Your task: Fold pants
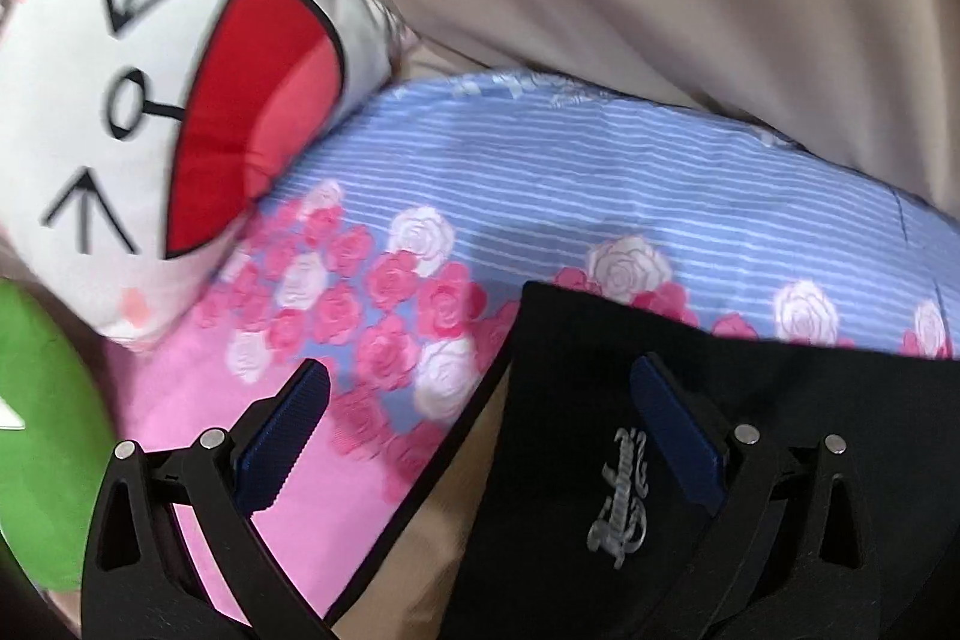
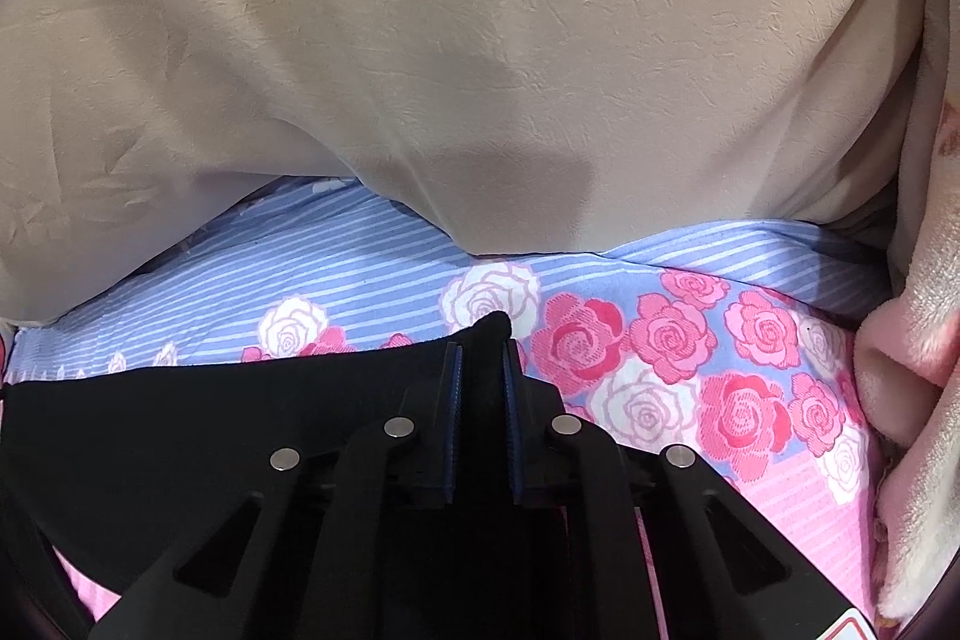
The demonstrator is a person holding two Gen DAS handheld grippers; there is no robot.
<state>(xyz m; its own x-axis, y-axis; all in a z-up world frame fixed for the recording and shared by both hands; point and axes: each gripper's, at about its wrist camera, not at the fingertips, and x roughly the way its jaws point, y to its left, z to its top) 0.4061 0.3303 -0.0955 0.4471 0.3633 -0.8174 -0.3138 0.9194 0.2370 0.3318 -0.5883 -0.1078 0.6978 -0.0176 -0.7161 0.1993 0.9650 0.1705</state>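
Note:
The black pants (image 1: 750, 400) lie on a rose-patterned sheet, with a silver script logo (image 1: 618, 496) facing up. My left gripper (image 1: 480, 376) is open above the pants' left corner, its left finger over the sheet and its right finger over the black cloth. In the right wrist view the pants (image 2: 210, 424) spread to the left. My right gripper (image 2: 483, 358) is shut on a raised edge of the pants, pinched between its blue pads (image 2: 454, 400).
A blue-striped and pink rose sheet (image 1: 540, 196) covers the surface. A white cat-face pillow (image 1: 150, 130) and a green cushion (image 1: 42, 430) lie at the left. Beige upholstery (image 2: 450, 40) rises behind. A pink fleece blanket (image 2: 918, 370) lies at the right.

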